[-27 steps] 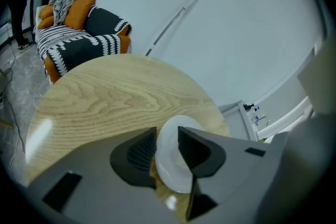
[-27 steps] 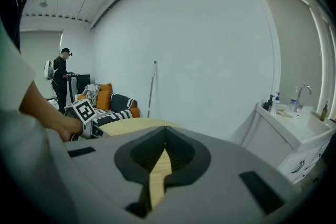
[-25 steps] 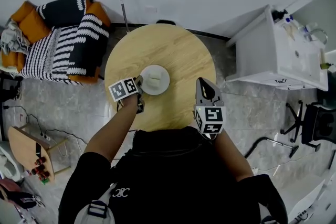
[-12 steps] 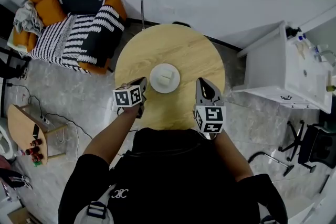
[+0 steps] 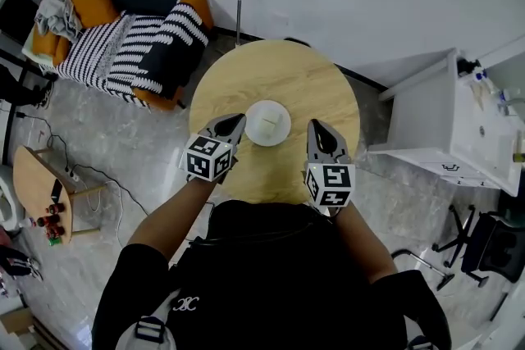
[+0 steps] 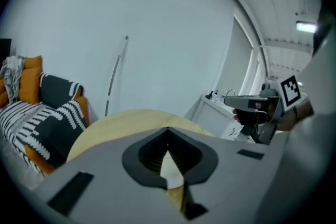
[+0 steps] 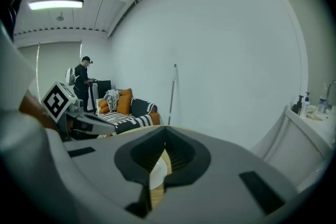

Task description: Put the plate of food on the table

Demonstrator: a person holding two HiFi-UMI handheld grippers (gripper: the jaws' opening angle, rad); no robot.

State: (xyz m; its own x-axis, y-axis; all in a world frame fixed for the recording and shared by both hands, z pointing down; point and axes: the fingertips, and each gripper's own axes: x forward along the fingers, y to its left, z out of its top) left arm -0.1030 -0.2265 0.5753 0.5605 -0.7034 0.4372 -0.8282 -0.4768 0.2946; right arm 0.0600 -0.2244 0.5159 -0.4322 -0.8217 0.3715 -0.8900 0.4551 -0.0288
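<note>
Head view: the plate of food (image 5: 267, 123) sits on the round worktop (image 5: 283, 74), between the left gripper (image 5: 237, 120) and the right gripper (image 5: 315, 127). Left gripper view: the fingers (image 6: 105, 181) are closed together, holding nothing. Right gripper view: the fingers (image 7: 210, 186) also meet, empty.

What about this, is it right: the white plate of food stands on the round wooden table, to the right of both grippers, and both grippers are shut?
No. The head view shows the plate between the left gripper and the right gripper, not to the right of both. It does stand on the round wooden table, and both grippers are shut.
</note>
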